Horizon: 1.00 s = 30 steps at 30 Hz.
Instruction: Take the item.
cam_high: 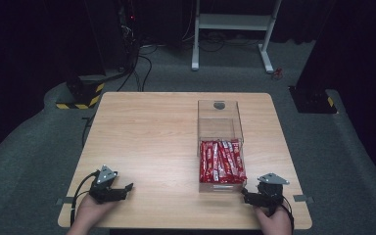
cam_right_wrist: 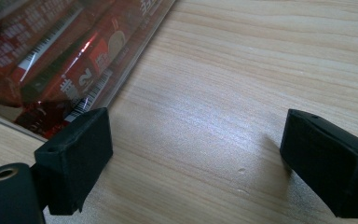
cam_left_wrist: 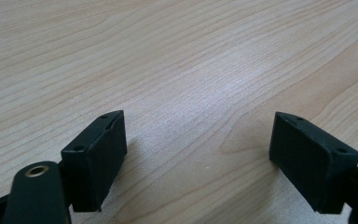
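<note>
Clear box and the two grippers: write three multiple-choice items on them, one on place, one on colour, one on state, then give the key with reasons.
1. Where on the table does the clear box stand?
A. right half
B. near left corner
C. far left edge

2. What colour are the packets in the box?
A. blue
B. red
C. green

3. How do the fingers of the left gripper stand?
A. shut on a packet
C. shut with nothing between
B. open over bare wood

Key: 1 A, the high view shows the box right of the table's middle, its near end by the right gripper. 2 B, red wrappers with white print show through the clear wall in the high view and the right gripper view. 3 B, the left gripper view shows a wide gap with only wood grain between the fingers.
</note>
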Available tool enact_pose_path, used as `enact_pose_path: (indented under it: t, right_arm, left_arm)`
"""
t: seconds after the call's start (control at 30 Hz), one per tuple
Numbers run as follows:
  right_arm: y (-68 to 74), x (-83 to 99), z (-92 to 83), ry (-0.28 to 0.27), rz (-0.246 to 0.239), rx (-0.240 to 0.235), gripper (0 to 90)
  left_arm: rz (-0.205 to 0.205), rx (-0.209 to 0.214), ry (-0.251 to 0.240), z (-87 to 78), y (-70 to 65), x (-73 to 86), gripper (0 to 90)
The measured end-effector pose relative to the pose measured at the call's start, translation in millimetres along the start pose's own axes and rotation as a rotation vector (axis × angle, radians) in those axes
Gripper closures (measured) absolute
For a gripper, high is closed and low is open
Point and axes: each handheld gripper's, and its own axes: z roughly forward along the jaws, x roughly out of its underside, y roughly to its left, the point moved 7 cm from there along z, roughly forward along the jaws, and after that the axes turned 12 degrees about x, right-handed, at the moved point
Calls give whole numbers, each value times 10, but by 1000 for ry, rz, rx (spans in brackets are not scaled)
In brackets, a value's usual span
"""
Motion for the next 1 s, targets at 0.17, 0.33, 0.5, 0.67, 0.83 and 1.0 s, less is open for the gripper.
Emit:
enact_pose_path:
  t: [0.17,0.33,0.5,0.67,0.83,1.0]
  right_arm:
    - [0,0,0,0,0,0,89]
    - [0,0,0,-1,0,0,89]
    - [2,0,0,-1,-2,-2,89]
    - [2,0,0,-1,-2,-2,89]
    - [2,-2,1,-4,-4,-2,90]
    - [2,-2,1,-4,-4,-2,90]
  left_arm:
    - [0,0,0,0,0,0,193]
    - [0,0,0,0,0,0,193]
    - [0,0,0,0,0,0,193]
    - [-3,-3,-1,-1,5,0,194]
    - [-19,-22,-5,-6,29,0,190]
    - [-27,-30,-8,-9,38,0,189]
